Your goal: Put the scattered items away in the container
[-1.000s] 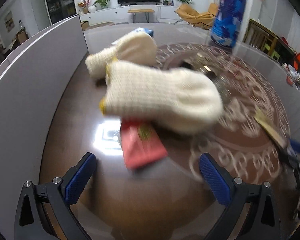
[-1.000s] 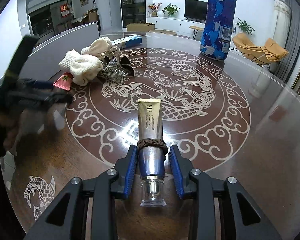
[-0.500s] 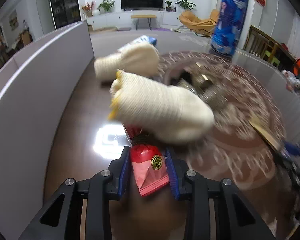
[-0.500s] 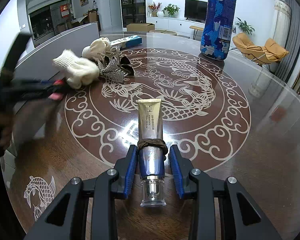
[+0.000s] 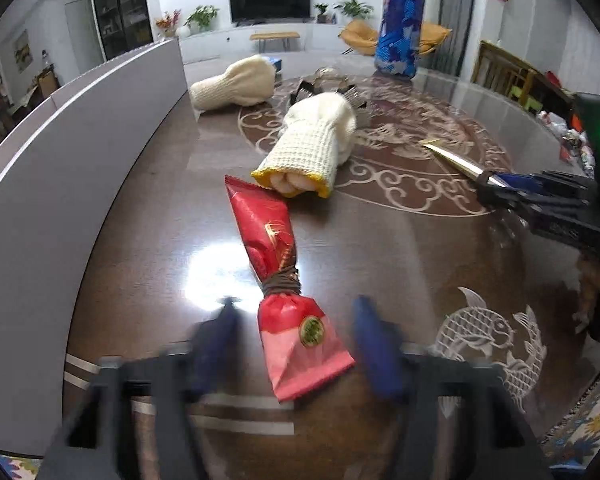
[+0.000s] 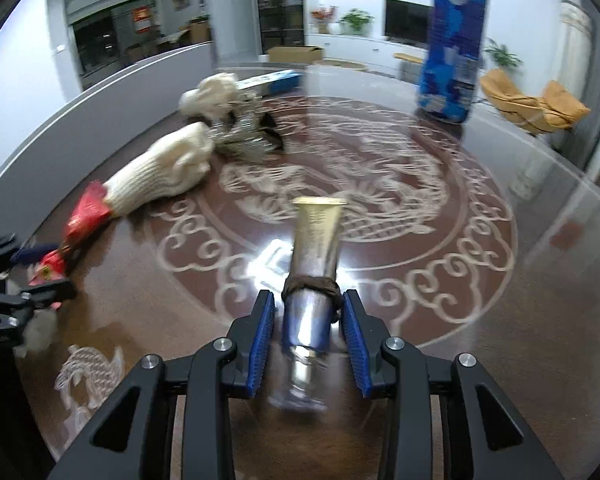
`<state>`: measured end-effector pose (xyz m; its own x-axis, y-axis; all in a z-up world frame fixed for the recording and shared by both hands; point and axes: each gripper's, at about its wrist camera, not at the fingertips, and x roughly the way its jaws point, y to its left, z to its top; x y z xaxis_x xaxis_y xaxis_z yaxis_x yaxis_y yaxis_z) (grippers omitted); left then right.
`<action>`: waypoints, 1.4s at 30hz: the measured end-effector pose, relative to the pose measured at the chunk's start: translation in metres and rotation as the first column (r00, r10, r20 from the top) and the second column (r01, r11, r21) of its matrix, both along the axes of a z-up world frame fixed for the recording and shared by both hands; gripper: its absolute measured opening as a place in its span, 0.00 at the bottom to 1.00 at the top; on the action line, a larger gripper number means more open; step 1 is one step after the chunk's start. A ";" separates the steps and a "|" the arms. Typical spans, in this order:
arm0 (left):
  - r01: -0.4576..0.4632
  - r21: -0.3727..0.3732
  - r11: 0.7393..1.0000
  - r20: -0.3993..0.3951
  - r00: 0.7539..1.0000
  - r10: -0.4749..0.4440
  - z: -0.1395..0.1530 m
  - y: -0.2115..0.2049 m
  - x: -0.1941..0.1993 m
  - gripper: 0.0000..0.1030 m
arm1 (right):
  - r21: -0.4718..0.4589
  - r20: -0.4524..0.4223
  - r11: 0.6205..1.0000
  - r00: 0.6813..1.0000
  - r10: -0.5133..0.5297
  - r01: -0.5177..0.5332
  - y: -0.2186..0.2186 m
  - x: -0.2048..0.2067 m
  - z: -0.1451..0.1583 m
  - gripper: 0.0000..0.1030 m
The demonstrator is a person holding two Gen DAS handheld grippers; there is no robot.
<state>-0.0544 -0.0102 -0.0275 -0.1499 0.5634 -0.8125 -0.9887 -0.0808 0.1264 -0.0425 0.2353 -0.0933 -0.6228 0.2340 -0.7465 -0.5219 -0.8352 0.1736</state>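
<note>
— What are your two grippers doing?

— My left gripper [image 5: 296, 344] has just been opening. Its blue pads [image 5: 374, 346] stand apart on either side of the red packet [image 5: 288, 300], and neither one presses on it. The packet lies flat on the table [image 5: 380, 260], with a dark band wound around its middle. My right gripper [image 6: 306, 326] has the tube [image 6: 314, 256] between its pads; they have eased apart a little, and the picture is blurred there, so I see a thin gap on the left side and cannot tell for certain whether they still squeeze it. The tube points away from me, gold end farthest, with a dark band around it just at the fingertips.

— And further out?

— Just past the packet's far end lies a cream knitted glove [image 5: 312, 148], its yellow-edged cuff touching the packet. A second cream glove [image 5: 236, 84] lies further back, near the grey wall of the container [image 5: 100, 128] that curves along the left of the table. Between the gloves sits a shiny clip [image 6: 244, 136]. A tall blue canister [image 6: 452, 40] stands upright at the far side.
</note>
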 end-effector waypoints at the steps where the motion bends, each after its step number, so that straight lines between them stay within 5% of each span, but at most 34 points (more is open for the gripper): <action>1: -0.010 0.001 1.000 0.000 1.000 0.010 -0.001 0.004 -0.001 0.86 | -0.005 -0.005 1.000 1.000 0.008 -0.008 -0.004 0.001 0.000 0.37; 5: -0.047 -0.015 0.999 0.000 0.999 0.047 -0.002 0.009 -0.006 0.99 | 0.000 -0.001 1.000 1.000 0.004 -0.004 -0.020 0.008 0.000 0.36; 10: -0.068 -0.015 0.998 0.004 0.998 0.068 -0.002 0.014 -0.010 1.00 | 0.036 0.027 0.999 0.999 0.024 -0.025 -0.027 0.005 0.001 0.41; 13: -0.066 -0.003 0.998 0.005 0.998 0.066 -0.003 0.013 -0.010 1.00 | 0.017 0.027 1.000 1.000 0.006 -0.007 -0.022 0.008 -0.001 0.57; 23: -0.079 0.043 0.996 0.002 0.997 0.079 -0.005 0.009 -0.010 1.00 | 0.012 0.054 0.999 0.998 0.034 -0.035 -0.024 0.002 -0.003 0.87; 42: -0.078 0.060 0.995 -0.001 0.997 0.078 -0.004 0.008 -0.009 1.00 | -0.001 0.071 0.999 0.996 0.047 -0.047 -0.023 0.000 -0.006 1.00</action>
